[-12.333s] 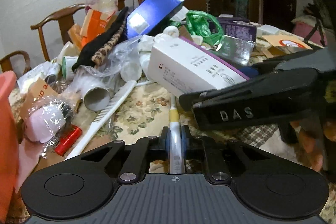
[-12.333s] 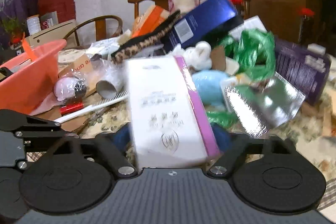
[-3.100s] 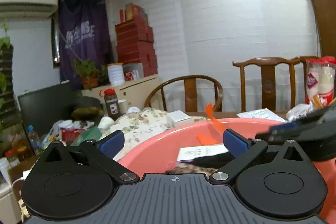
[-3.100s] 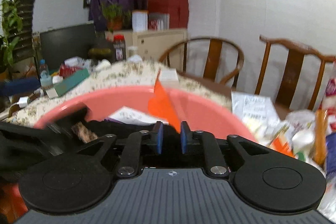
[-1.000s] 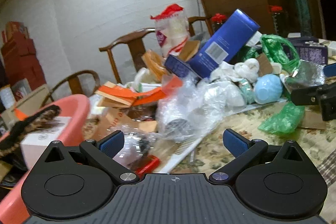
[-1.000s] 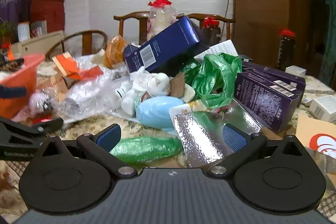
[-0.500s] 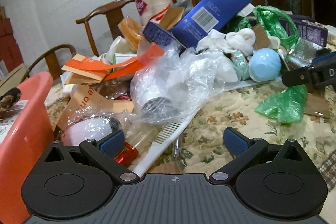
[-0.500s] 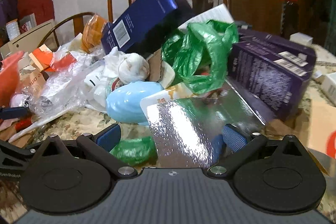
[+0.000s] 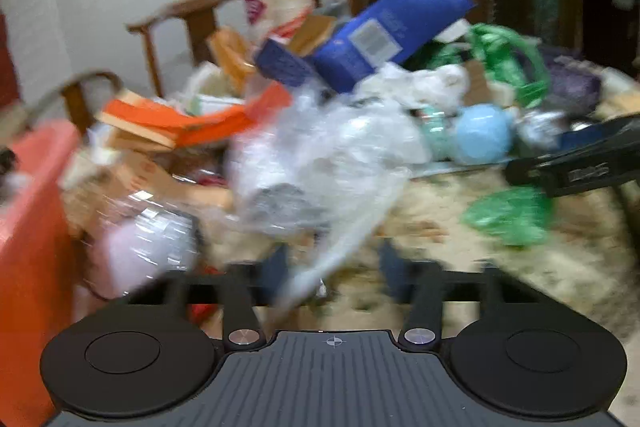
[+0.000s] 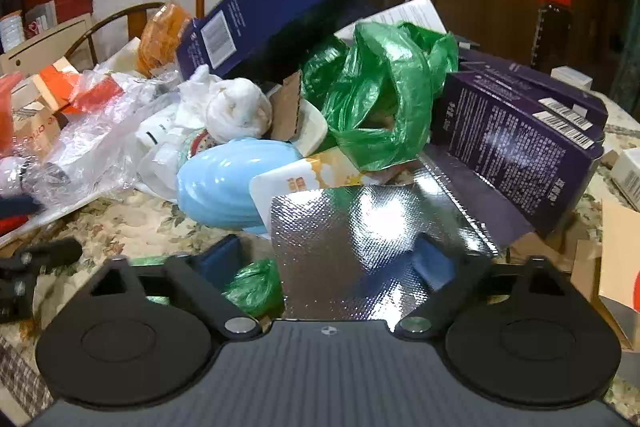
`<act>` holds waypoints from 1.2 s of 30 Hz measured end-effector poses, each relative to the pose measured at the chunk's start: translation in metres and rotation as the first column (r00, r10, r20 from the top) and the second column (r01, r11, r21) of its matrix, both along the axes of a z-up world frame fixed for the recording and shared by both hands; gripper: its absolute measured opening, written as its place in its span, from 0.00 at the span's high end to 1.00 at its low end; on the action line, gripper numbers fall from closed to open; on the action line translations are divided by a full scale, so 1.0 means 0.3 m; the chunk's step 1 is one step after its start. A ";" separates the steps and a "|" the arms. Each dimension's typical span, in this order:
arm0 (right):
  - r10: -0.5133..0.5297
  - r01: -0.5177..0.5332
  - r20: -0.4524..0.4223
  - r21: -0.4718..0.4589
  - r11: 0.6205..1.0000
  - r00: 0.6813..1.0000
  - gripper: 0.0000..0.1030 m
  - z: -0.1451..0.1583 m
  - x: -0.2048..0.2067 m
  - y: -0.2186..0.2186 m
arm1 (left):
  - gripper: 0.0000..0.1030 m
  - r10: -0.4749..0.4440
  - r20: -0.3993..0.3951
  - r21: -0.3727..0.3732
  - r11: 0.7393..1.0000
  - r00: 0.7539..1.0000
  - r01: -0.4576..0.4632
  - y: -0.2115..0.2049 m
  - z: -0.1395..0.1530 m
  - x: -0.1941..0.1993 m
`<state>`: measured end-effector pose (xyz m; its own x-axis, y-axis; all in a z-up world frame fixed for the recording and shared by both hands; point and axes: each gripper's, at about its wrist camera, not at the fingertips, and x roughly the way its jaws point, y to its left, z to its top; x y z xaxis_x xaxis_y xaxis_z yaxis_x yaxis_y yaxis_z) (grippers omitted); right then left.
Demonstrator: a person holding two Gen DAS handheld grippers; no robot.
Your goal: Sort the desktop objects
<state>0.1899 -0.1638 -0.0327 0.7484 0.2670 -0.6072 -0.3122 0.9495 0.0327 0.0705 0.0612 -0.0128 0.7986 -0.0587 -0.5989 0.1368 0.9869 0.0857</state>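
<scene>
The left gripper (image 9: 334,277) has just been closing its jaws; they stand partly drawn in around the white comb (image 9: 320,267), whose near end slants between the blue pads (image 9: 394,275). The frame is smeared, so I cannot tell whether the pads press on the comb yet. Just beyond the fingertips lies a crumpled clear plastic bag (image 9: 320,155) over a grey roll, and to the left of it a pink object in shiny wrap (image 9: 140,247). The rim of the orange-pink basin (image 9: 28,227) fills the left edge. Behind the bag are orange cartons (image 9: 172,123), a tilted blue box (image 9: 396,27) and a pale blue shell-shaped object (image 9: 484,139); a green plastic wad (image 9: 508,215) lies on the floral tablecloth (image 9: 440,219) to the right.

The right gripper (image 10: 328,259) has also just been narrowing its jaws, which straddle the near edge of the silver foil pouch (image 10: 372,227); the right pad (image 10: 434,265) looks to be against the foil, the left pad (image 10: 222,261) apart from it beside the green wad (image 10: 252,287). The grip is not closed. Past the pouch lie the pale blue shell-shaped object (image 10: 228,187), a green plastic bag (image 10: 384,99), the blue box (image 10: 268,11) leaning above, and purple boxes (image 10: 520,139) to the right.
</scene>
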 end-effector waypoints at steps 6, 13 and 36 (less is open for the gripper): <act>0.042 -0.042 0.017 0.034 0.999 0.999 0.53 0.010 -0.032 -0.015 | 0.85 0.018 0.006 -0.007 1.000 1.000 -0.018 -0.006 0.000 -0.031; 0.068 -0.069 0.020 0.077 0.995 0.998 0.81 0.019 -0.089 -0.030 | 0.85 0.003 0.024 -0.018 1.000 1.000 -0.003 -0.034 0.001 -0.108; 0.000 -0.002 0.087 0.027 1.000 0.996 0.01 0.074 -0.133 -0.103 | 0.85 -0.002 0.066 -0.036 0.999 0.998 0.004 -0.022 0.026 -0.197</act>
<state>0.1499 -0.1948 -0.0104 0.7979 0.2833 -0.5321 -0.3162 0.9482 0.0307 0.0113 0.0547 -0.0051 0.8360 -0.0814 -0.5426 0.1347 0.9891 0.0591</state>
